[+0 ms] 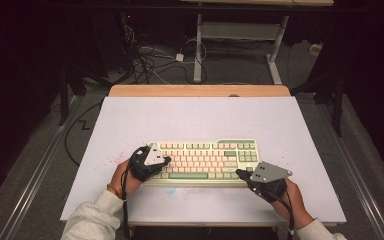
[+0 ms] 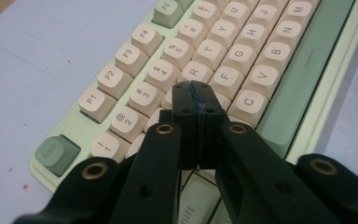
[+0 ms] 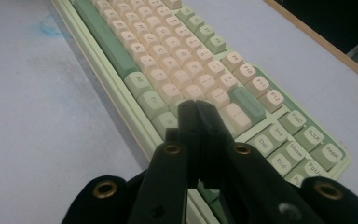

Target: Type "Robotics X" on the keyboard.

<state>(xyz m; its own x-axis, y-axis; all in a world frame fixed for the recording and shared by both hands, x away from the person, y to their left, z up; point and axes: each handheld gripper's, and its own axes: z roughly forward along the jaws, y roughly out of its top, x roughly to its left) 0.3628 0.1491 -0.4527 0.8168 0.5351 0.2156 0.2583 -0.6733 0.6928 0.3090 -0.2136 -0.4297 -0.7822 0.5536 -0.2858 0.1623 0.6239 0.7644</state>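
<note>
- Because both pairs of jaws are pressed together, each gripper works as a single blunt tip, which looks suited to pushing one key at a time rather than lifting anything.
- The keyboard [image 1: 206, 161] lies in the lower middle of the high view, square to the table's near edge, on the pale table [image 1: 195, 117].
- The left gripper [image 1: 166, 160] sits at the keyboard's left end; in the left gripper view its closed tips [image 2: 195, 93] hover over or rest on the letter rows at the centre of the frame, near the R and F keys (whether they actually press a key I cannot tell).
- The right gripper [image 1: 239, 173] comes in at lower right of the high view, its joined tips [image 3: 195, 108] over the bottom rows by the green modifier keys in the right gripper view; contact is unclear there too.
- Each hand approaches from its own side, probably so the two tools split the board and do not cross.
- Open room: bare table stretches wide above the keyboard and to both sides, with a narrower strip below it toward the person.
- The wooden edge [image 1: 200, 90] at the top of the frame is well apart from the work.
</note>
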